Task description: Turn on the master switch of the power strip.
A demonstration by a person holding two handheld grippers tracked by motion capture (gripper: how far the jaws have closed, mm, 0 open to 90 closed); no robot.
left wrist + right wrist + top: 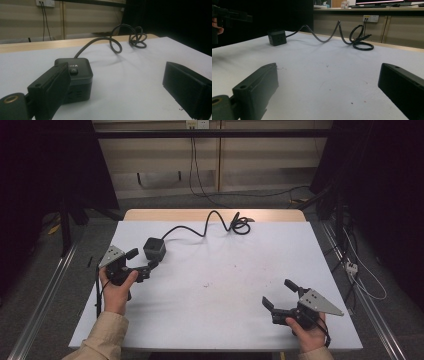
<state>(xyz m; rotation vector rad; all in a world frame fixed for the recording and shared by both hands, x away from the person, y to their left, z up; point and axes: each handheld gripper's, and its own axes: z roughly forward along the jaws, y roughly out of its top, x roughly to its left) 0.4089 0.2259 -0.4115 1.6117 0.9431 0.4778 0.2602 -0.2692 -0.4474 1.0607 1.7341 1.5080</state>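
Note:
A dark cube-shaped power socket (154, 248) (77, 75) (276, 37) sits on the white table (220, 285) at the left rear. Its thick black cable (210, 222) (115, 42) (337, 32) snakes back to a coil (241, 225) (361, 42) near the far edge. My left gripper (142, 260) (117, 85) is open, close in front of the cube, with one jaw beside the cube's near face. My right gripper (280, 293) (327, 90) is open low over the table at the front right, nothing between its jaws.
A wooden strip (215, 215) runs along the table's far edge. Wall sockets (196, 124) and hanging wires (192, 160) are behind the table. Metal rails (45, 295) run along both sides on the floor. Loose cables (357, 270) lie on the floor at the right.

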